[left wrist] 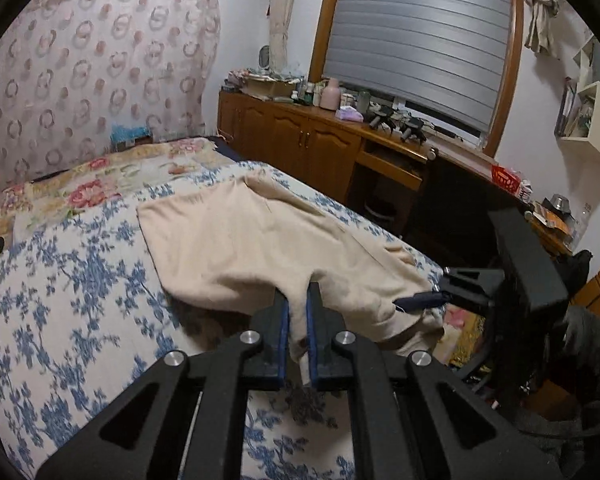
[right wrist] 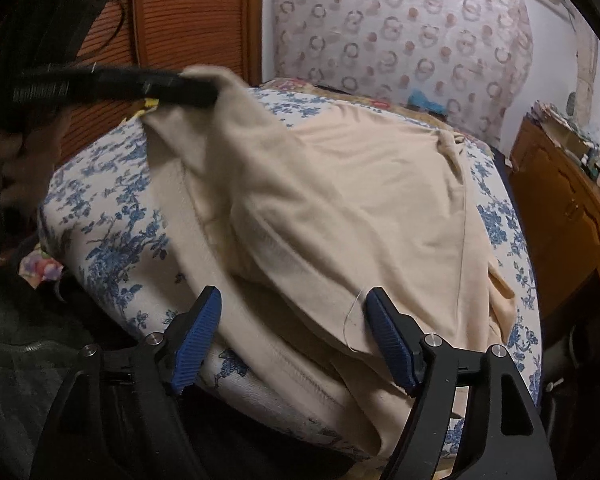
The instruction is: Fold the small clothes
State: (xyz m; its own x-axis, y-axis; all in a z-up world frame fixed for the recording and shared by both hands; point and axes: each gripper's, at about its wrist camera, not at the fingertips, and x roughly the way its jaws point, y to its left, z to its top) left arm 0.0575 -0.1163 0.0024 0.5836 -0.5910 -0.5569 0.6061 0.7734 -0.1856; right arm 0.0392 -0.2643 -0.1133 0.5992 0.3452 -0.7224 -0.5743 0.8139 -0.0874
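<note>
A beige garment (left wrist: 252, 248) lies spread on the bed with the blue-flowered sheet (left wrist: 68, 300). My left gripper (left wrist: 298, 300) is shut on the garment's near edge and lifts it a little off the sheet. In the right wrist view the left gripper (right wrist: 204, 90) holds that lifted corner up at the upper left. My right gripper (right wrist: 294, 312) is open, its blue pads either side of the garment's (right wrist: 360, 200) near hem at the bed's edge. It also shows in the left wrist view (left wrist: 420, 302) at the garment's right end.
A wooden cabinet (left wrist: 300, 140) with clutter on top runs along the bed's far side under a shuttered window (left wrist: 416, 40). A floral quilt (left wrist: 108, 176) lies at the head of the bed. A wooden door (right wrist: 188, 20) stands behind the bed's left edge.
</note>
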